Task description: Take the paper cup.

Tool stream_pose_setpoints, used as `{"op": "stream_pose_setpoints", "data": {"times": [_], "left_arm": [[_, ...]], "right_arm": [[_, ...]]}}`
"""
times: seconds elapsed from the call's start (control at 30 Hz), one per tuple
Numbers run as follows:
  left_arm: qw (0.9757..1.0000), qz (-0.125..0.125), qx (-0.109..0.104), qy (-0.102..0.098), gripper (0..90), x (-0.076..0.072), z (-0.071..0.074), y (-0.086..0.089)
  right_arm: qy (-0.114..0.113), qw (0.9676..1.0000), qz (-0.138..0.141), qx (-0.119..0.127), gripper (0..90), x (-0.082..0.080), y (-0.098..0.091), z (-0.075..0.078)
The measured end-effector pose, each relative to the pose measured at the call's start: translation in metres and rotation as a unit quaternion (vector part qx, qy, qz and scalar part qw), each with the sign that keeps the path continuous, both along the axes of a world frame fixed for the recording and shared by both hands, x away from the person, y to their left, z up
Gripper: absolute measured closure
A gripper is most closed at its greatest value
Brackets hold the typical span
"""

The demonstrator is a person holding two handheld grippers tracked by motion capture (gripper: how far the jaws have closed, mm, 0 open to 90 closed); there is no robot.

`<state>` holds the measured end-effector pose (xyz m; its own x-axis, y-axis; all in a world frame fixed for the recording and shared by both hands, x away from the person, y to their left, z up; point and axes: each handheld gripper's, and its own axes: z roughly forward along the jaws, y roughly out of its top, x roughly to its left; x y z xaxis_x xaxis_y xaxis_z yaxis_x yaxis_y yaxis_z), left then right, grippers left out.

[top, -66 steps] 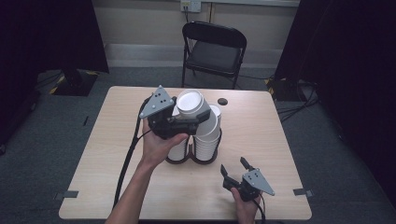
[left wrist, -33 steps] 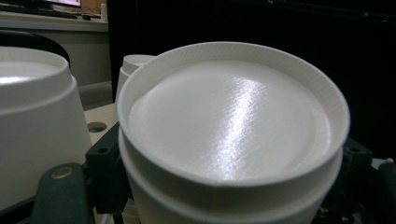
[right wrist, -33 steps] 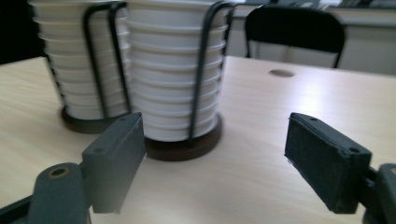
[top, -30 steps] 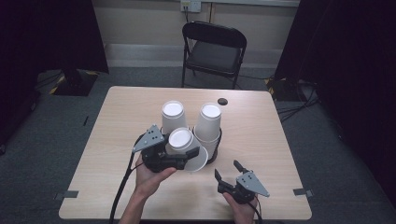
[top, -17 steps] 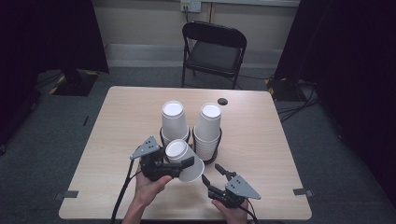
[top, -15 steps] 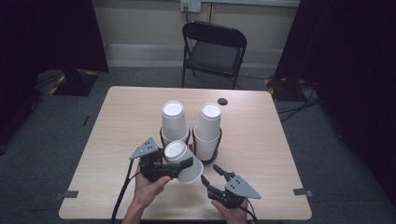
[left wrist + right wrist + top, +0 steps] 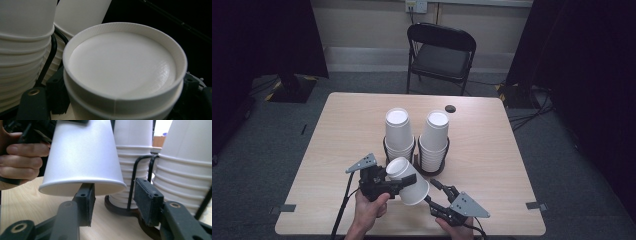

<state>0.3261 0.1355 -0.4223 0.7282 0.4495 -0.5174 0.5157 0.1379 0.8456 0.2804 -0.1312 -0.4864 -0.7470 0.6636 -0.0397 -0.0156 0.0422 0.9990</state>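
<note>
A white paper cup (image 7: 414, 192) hangs upside down and tilted over the front of the table, with my left gripper (image 7: 403, 181) shut on its narrow end. In the left gripper view the cup's base (image 7: 120, 62) is close up, and a black pad (image 7: 58, 96) presses its side. My right gripper (image 7: 433, 193) sits at the cup's wide rim (image 7: 82, 186). Its jaws have just been closing and stand half apart. One pad (image 7: 86, 202) reaches up under the rim and the other pad (image 7: 148, 200) stands clear of the cup.
Two stacks of white cups (image 7: 398, 131) (image 7: 434, 137) stand upside down in a black wire holder (image 7: 432, 170) at mid-table, just behind both grippers. A small dark disc (image 7: 450, 108) lies near the wooden table's (image 7: 342, 130) far edge. A folding chair (image 7: 439, 50) stands beyond.
The left hand has brought the cup down from the stacks toward the front of the table. The right gripper has slid left to the cup's rim and its jaws have narrowed.
</note>
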Motion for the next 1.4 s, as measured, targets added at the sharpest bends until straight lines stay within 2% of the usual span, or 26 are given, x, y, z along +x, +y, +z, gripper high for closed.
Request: {"op": "stream_pose_setpoints", "data": {"times": [0.1,0.23,0.4,0.63,0.77,0.87,1.03,1.2,1.33,1.4], "left_arm": [[0.9998,-0.005,-0.017,0.006,21.1,-0.001,-0.001,0.002],[0.9997,-0.007,-0.021,0.010,21.0,-0.003,0.000,0.001],[0.9991,-0.019,-0.034,0.018,21.0,-0.003,0.000,-0.002],[0.9992,-0.026,-0.025,0.014,20.7,-0.005,-0.001,-0.008],[0.9993,-0.029,-0.019,0.013,19.7,-0.004,-0.002,-0.008],[0.9997,-0.025,-0.006,0.001,16.6,-0.005,-0.002,-0.007],[0.9997,-0.024,0.000,-0.005,14.1,-0.005,-0.002,-0.005],[0.9995,-0.030,-0.007,-0.001,13.7,-0.004,-0.003,-0.004],[0.9996,-0.025,-0.005,-0.013,13.1,-0.005,-0.002,-0.006],[0.9995,-0.030,-0.004,-0.010,13.1,-0.004,-0.002,-0.006]], "right_arm": [[-0.010,0.9999,0.007,-0.001,53.9,0.001,0.004,0.000],[-0.023,0.9996,0.016,-0.008,56.3,0.004,0.010,0.001],[-0.041,0.9990,0.014,-0.011,59.1,0.009,0.017,0.005],[-0.041,0.9990,0.014,-0.009,65.2,0.015,0.021,0.005],[-0.055,0.9985,0.004,-0.006,76.5,0.014,0.019,0.006],[-0.055,0.9985,0.004,-0.003,81.3,0.014,0.018,0.006],[-0.069,0.9976,0.006,0.001,83.4,0.012,0.017,0.006],[-0.071,0.9974,0.004,0.010,84.4,0.011,0.016,0.006],[-0.074,0.9972,0.003,0.009,84.4,0.011,0.015,0.007],[-0.074,0.9972,0.001,0.009,84.4,0.011,0.014,0.007]]}}
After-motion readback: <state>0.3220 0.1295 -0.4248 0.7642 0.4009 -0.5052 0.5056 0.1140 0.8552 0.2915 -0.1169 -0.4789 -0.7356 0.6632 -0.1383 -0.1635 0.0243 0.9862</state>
